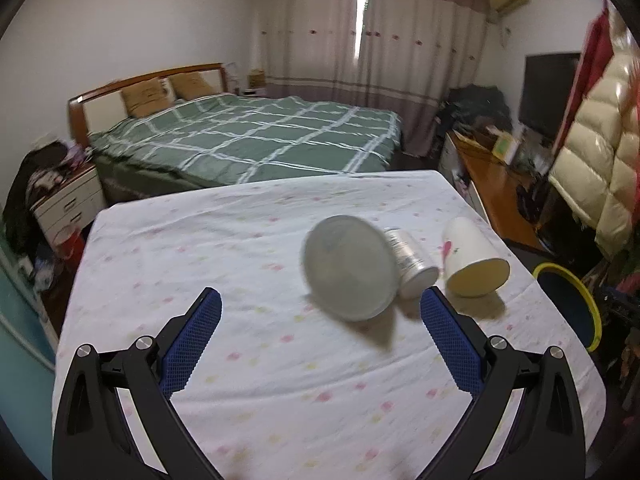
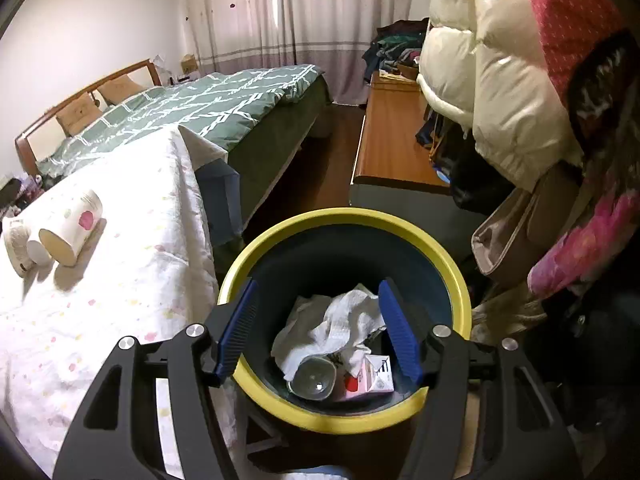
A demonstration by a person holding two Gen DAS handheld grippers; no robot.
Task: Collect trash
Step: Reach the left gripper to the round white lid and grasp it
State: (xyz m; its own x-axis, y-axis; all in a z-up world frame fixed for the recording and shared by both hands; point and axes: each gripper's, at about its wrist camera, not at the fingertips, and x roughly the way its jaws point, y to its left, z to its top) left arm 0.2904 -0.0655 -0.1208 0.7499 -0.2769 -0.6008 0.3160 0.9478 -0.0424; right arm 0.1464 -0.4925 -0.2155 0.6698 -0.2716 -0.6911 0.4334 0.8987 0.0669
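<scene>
Left claw (image 1: 320, 308): jaws spread wide over the table, nothing between the blue pads, which touch nothing.
Right claw (image 2: 318, 322): jaws stand apart above the open mouth of the bin, nothing gripped between them.
Table (image 1: 200, 248): covered with a white cloth printed with small pink and yellow spots; it stands just beside the bin.
Plastic bowl (image 1: 350, 268): translucent, round, tipped up on its edge on the cloth, blurred, ahead of the left claw and slightly to the right.
Can (image 1: 412, 262): silver, lying on its side, touching or just behind the bowl; I cannot tell which.
Paper cup (image 1: 474, 260): white with a pink mark, lying on its side with its mouth toward the camera, just right of the can, near the table's right edge.
Bin (image 2: 452, 264): dark blue inside with a yellow rim, on the floor at the table's corner.
Bin contents: crumpled white paper (image 2: 336, 324), a clear plastic cup (image 2: 314, 380) and a small pink and white carton (image 2: 374, 374) lie at the bottom.
Bed (image 1: 248, 136): green checked cover, beyond the table's far edge.
Cream puffer jacket (image 2: 492, 64): hangs to the right, above the bin.
</scene>
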